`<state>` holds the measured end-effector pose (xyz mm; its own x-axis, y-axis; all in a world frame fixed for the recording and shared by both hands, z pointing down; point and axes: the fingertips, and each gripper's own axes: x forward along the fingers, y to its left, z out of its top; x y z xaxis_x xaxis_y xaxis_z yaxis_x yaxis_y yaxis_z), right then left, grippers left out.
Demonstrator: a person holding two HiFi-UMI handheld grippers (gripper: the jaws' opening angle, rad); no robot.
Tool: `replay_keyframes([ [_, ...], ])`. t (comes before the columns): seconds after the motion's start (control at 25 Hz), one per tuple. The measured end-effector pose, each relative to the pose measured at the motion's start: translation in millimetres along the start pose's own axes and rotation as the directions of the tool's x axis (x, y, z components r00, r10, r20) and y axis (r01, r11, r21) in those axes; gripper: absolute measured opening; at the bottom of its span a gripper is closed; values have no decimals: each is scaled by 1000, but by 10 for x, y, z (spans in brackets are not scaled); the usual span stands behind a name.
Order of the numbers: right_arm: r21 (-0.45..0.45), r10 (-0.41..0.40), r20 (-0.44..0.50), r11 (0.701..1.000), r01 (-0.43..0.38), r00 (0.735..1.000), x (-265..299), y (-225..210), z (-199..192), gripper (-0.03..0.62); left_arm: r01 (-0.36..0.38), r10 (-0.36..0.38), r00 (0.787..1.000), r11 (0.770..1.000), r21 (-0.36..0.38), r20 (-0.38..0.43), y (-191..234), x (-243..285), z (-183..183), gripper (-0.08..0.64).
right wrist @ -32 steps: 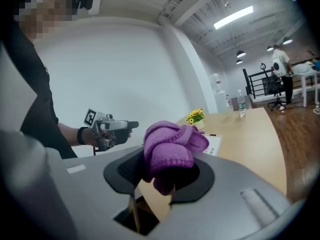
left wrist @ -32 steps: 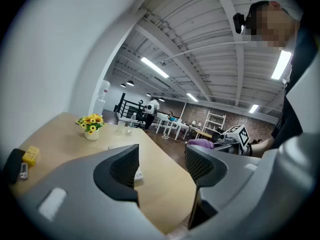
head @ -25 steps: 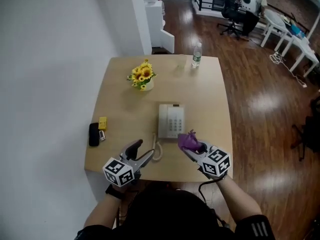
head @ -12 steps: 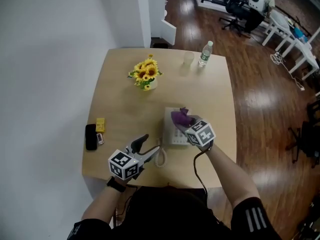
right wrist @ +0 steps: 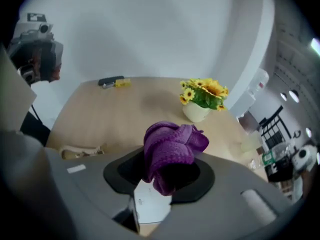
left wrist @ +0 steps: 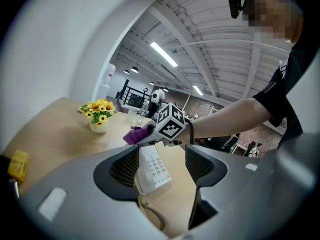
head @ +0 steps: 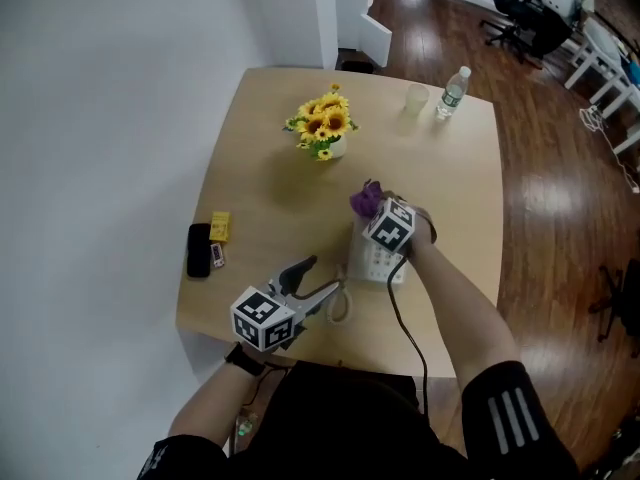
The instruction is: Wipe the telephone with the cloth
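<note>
The white telephone lies on the wooden table, mostly hidden under my right gripper in the head view. That gripper is shut on a bunched purple cloth and holds it over the phone's far end. In the right gripper view the cloth fills the jaws, with the phone's white top just beneath. My left gripper hangs open near the front edge, beside the coiled cord. Between its jaws, in the left gripper view, show the keypad and the cloth.
A pot of sunflowers stands at the table's middle back. A water bottle and a clear cup are at the far right corner. A black phone and a yellow block lie by the left edge.
My right gripper has carried the purple cloth away from the front edge and out over the telephone toward its far end. The left gripper has stayed open near the front.
</note>
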<state>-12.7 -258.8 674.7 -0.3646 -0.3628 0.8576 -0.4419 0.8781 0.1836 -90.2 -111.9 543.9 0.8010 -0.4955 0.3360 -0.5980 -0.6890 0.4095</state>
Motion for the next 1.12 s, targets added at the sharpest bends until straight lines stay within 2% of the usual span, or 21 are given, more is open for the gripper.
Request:
replay_keyframes([
  [0.12, -171, -19, -51, 985, 10, 999, 25, 147, 43, 141, -30, 30, 1000, 999, -25, -4, 106, -83, -79, 285],
  [0.24, -282, -36, -99, 959, 7, 994, -9, 380, -7, 141, -56, 58, 998, 996, -62, 16, 225, -156, -93, 285],
  [0.4, -306, -92, -54, 949, 71, 994, 21, 647, -106, 140, -76, 77, 997, 995, -63, 25, 332, -197, -84, 285],
  [0.52, -342, -49, -85, 940, 17, 995, -64, 982, -220, 140, -83, 84, 996, 995, -56, 22, 384, -189, -49, 285],
  [0.6, -368, -49, -86, 930, 14, 995, -68, 1137, -264, 140, -84, 85, 996, 995, -58, 23, 412, -171, -27, 285],
  [0.84, -312, -21, -28, 950, 11, 999, -43, 1580, -373, 140, -64, 64, 998, 997, -39, 5, 389, -56, -17, 285],
  [0.96, -291, 17, -33, 956, -26, 999, -18, 1827, -494, 140, -64, 63, 998, 997, -33, -18, 382, 11, -57, 285],
  [1.08, -230, 56, -26, 971, -61, 998, 45, 1957, -592, 140, -71, 70, 995, 997, -16, -67, 391, 123, -146, 285],
  [1.12, -210, 90, -30, 973, -94, 996, 49, 2019, -620, 138, -76, 74, 994, 997, -13, -82, 393, 163, -175, 285],
])
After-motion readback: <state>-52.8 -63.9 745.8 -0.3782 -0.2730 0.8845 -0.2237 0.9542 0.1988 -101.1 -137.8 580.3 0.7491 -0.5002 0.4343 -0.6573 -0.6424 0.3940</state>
